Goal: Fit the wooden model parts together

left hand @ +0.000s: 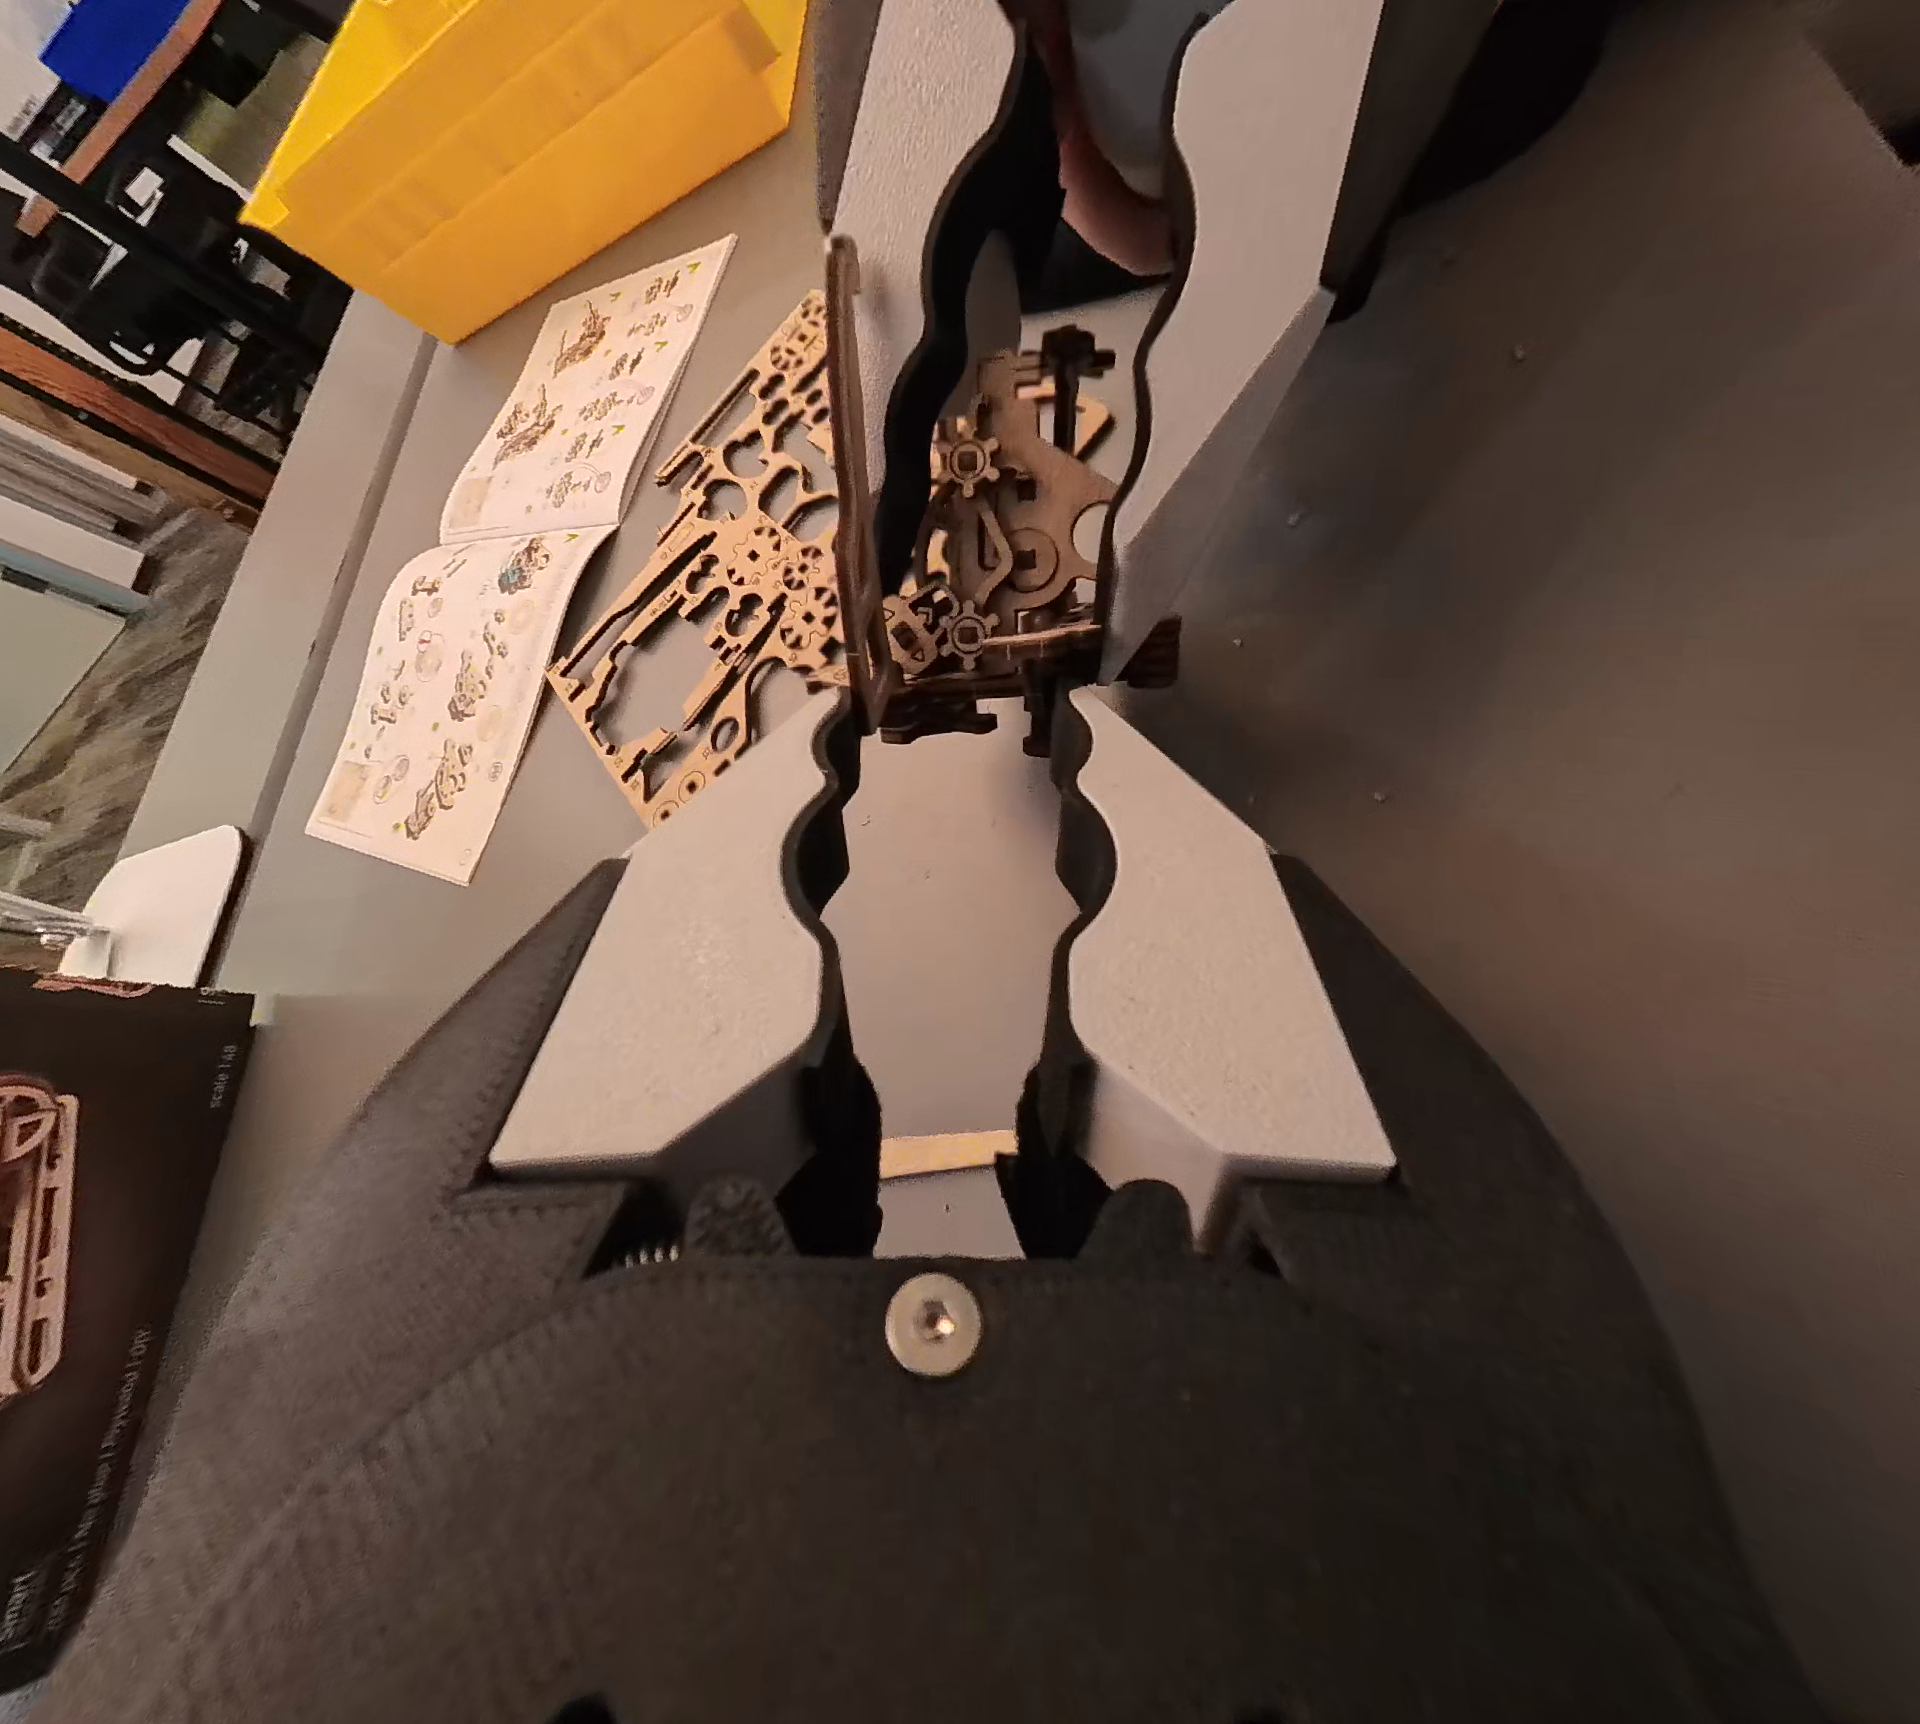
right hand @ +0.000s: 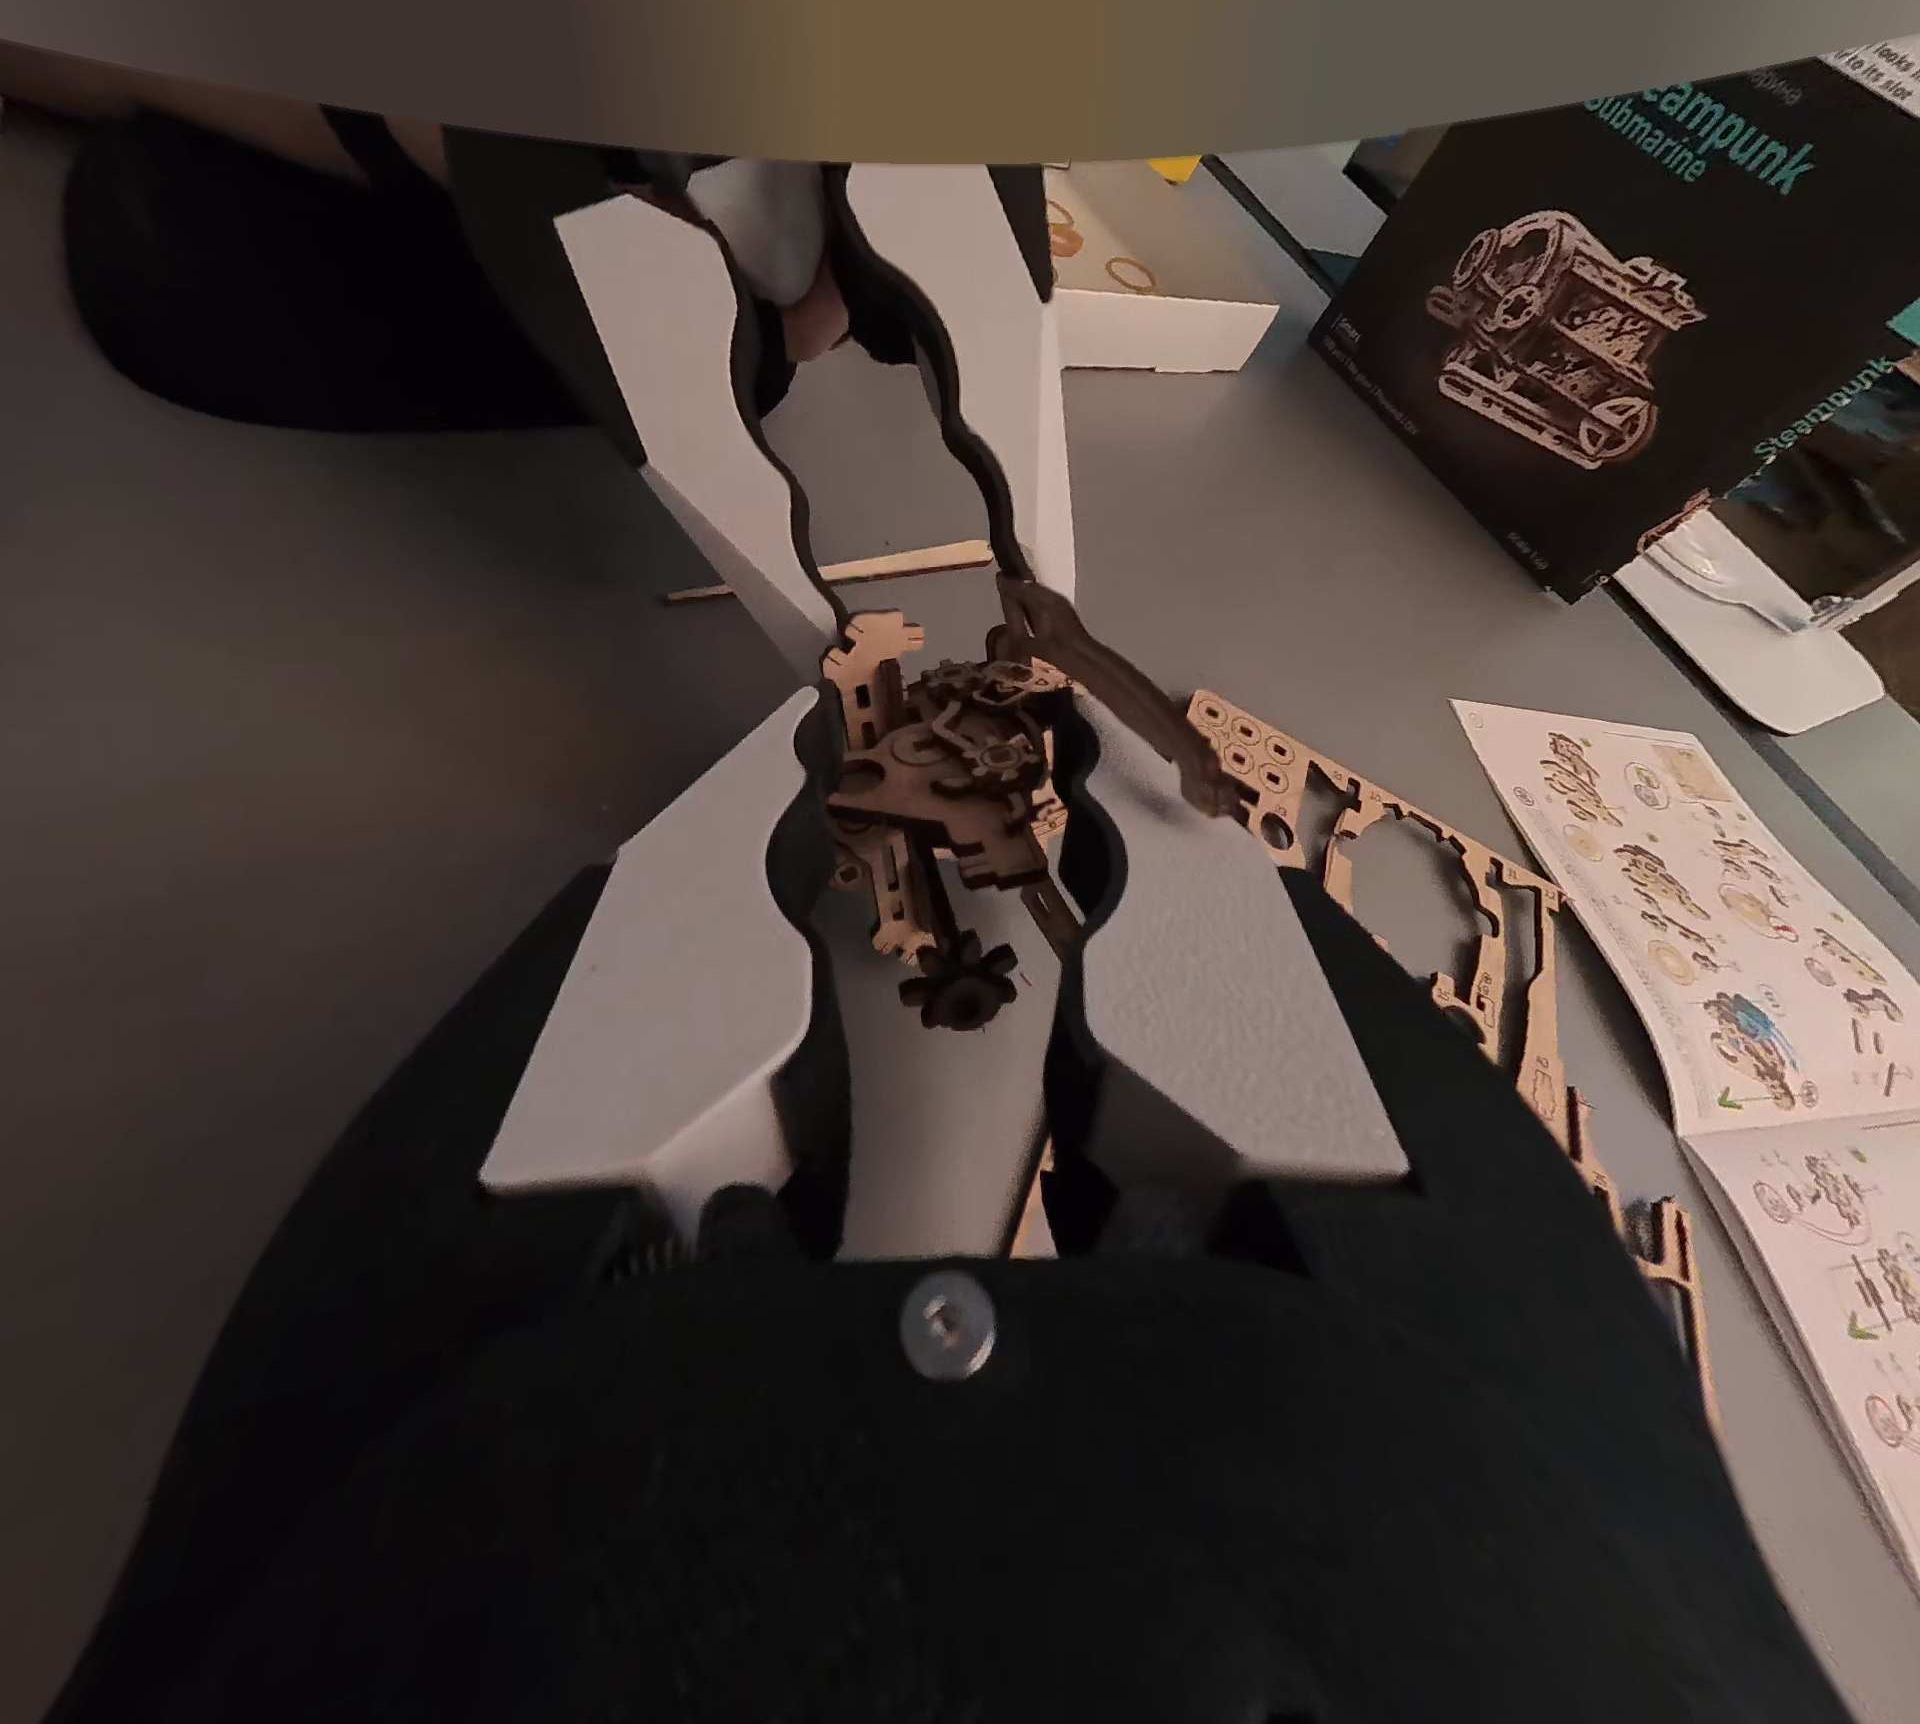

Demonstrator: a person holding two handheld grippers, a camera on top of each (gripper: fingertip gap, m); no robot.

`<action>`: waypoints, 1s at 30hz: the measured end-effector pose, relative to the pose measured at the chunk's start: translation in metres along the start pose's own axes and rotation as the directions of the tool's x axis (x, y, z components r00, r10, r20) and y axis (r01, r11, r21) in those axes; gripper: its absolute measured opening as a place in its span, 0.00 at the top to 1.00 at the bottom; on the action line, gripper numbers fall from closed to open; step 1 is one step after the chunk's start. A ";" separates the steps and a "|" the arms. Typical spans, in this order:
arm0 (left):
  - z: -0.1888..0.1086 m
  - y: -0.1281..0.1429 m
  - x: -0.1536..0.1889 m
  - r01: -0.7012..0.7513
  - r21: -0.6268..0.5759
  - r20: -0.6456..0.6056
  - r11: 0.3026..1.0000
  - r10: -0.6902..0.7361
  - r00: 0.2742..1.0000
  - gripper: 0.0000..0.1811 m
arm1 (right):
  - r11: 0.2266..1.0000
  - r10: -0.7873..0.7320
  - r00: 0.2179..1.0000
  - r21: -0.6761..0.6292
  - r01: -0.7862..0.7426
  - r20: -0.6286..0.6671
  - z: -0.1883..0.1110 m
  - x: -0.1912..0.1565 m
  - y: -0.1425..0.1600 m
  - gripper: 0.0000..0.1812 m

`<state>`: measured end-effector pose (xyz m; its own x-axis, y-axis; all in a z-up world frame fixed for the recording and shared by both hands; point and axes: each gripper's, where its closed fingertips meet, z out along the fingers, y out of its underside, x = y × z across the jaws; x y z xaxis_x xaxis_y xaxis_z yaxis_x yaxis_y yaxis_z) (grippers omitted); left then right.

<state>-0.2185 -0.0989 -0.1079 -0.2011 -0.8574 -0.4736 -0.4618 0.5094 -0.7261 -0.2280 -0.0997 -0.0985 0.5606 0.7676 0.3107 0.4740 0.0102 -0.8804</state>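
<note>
A partly built wooden model point(right hand: 935, 791) with small gears is clamped between the fingers of my right gripper point(right hand: 945, 729), which is shut on it above the grey table. In the left wrist view the model point(left hand: 997, 531) sits between the right gripper's point(left hand: 997, 646) fingers, which reach in from the top. My left gripper point(left hand: 961, 724) meets the model's other end head-on. Its fingertips close on a dark flat wooden strip point(left hand: 850, 469), held against the model's side. In the right wrist view the strip point(right hand: 1112, 698) slants out from the left gripper's point(right hand: 925, 604) fingertip.
A punched-out plywood sheet point(left hand: 707, 614) and an open instruction booklet point(left hand: 520, 552) lie beside the model. A yellow bin point(left hand: 540, 95) stands behind them. A black kit box point(right hand: 1579, 324), a white tray point(right hand: 1153, 324) and a loose wooden stick point(right hand: 914, 560) are on the table point(left hand: 1558, 843). Only a small space, under 4 cm, lies between the two pairs of fingers.
</note>
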 end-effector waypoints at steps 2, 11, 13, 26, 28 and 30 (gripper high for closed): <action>-0.001 -0.002 -0.001 0.013 0.019 -0.005 1.000 -0.012 1.000 0.81 | 1.000 0.013 1.000 0.020 -0.013 -0.001 -0.001 0.001 -0.002 0.78; -0.007 -0.010 -0.004 0.047 0.091 -0.013 0.995 -0.046 0.999 0.81 | 0.996 0.045 0.999 0.071 -0.047 0.025 -0.006 0.002 -0.012 0.78; -0.007 -0.010 -0.003 0.043 0.084 -0.016 0.996 -0.042 0.999 0.81 | 0.997 0.039 0.999 0.069 -0.040 0.021 -0.006 0.002 -0.011 0.78; -0.006 -0.011 0.004 0.042 0.073 -0.057 0.996 -0.038 0.998 0.81 | 0.997 0.055 0.998 0.051 -0.057 0.042 -0.008 -0.006 -0.007 0.79; -0.006 -0.012 0.004 0.039 0.075 -0.058 0.996 -0.035 0.998 0.81 | 0.997 0.044 0.998 0.054 -0.046 0.037 -0.009 -0.006 -0.008 0.79; -0.006 -0.012 0.005 0.045 0.070 -0.063 0.997 -0.041 0.997 0.81 | 0.997 0.048 0.998 0.053 -0.051 0.042 -0.009 -0.006 -0.007 0.79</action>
<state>-0.2191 -0.1093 -0.0986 -0.2359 -0.8803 -0.4116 -0.4084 0.4741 -0.7800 -0.2286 -0.1103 -0.0909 0.5541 0.7932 0.2526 0.4087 0.0052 -0.9127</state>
